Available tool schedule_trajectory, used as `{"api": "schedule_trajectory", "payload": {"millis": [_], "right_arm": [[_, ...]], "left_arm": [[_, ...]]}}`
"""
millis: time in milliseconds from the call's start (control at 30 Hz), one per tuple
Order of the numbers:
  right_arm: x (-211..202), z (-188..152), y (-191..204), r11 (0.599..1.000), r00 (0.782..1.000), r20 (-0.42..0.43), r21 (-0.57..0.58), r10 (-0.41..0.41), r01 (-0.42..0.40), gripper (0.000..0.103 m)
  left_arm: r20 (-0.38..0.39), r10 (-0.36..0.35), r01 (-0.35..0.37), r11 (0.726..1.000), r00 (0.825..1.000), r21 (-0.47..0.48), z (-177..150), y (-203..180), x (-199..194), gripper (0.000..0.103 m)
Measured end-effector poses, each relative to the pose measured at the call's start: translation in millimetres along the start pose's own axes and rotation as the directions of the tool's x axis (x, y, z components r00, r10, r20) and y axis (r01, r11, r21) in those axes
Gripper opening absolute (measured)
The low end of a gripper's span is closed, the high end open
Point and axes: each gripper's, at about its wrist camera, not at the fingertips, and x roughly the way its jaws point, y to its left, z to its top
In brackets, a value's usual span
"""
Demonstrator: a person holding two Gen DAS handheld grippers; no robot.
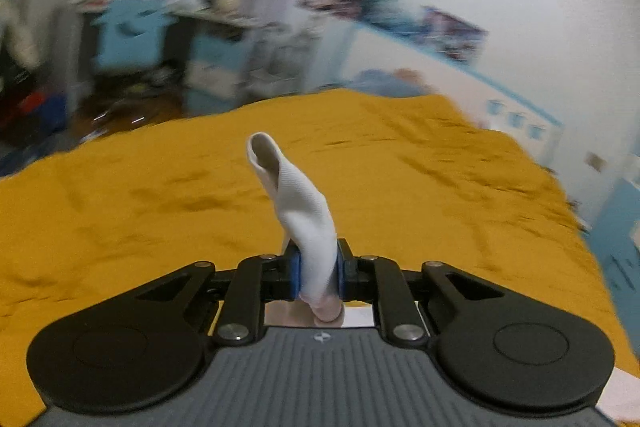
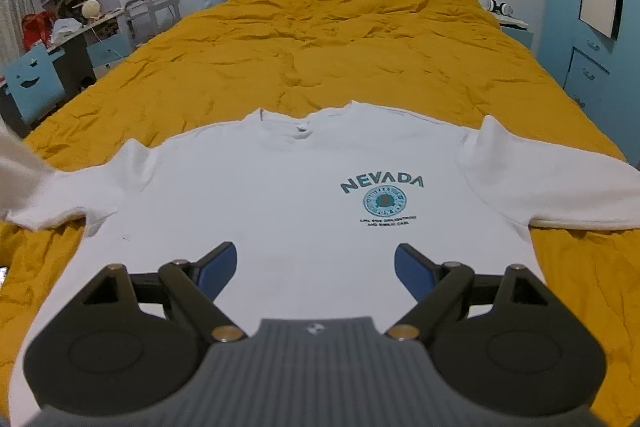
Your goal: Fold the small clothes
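We have the white short-sleeved T-shirt with the teal NEVADA print (image 2: 304,187) spread flat, front up, on the mustard-yellow bedspread (image 2: 320,39), collar at the far side, so its edges are easy to reach for folding. Our right gripper (image 2: 315,269) hovers above its near hem, jaws wide apart and empty. Our left gripper (image 1: 316,273) pinches a strip of white fabric (image 1: 296,203), likely the shirt's left sleeve, raised to fold inward. The left view is blurred; in the right view that sleeve runs off the left edge.
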Motion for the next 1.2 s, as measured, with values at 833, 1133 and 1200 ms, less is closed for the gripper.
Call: {"api": "schedule_trajectory", "payload": {"millis": [833, 1133, 1200], "right_arm": [[32.0, -26.3, -22.6, 0.995, 0.989, -0.112, 0.006, -0.095, 0.097, 0.082], [35.6, -12.0, -10.3, 0.999, 0.997, -0.075, 0.042, -0.002, 0.005, 0.070], [40.3, -8.9, -5.2, 0.999, 0.997, -0.078, 0.038, 0.013, -0.010, 0.061]], "left_arm": [[-0.543, -0.330, 0.464, 0.876, 0.773, 0.129, -205.6, -197.5, 95.0, 0.044], [-0.403, -0.381, 0.422, 0.907, 0.832, 0.013, -162.5, -137.0, 60.7, 0.057], [-0.386, -0.347, 0.376, 0.927, 0.855, -0.001, -157.5, -121.0, 63.0, 0.057]]}}
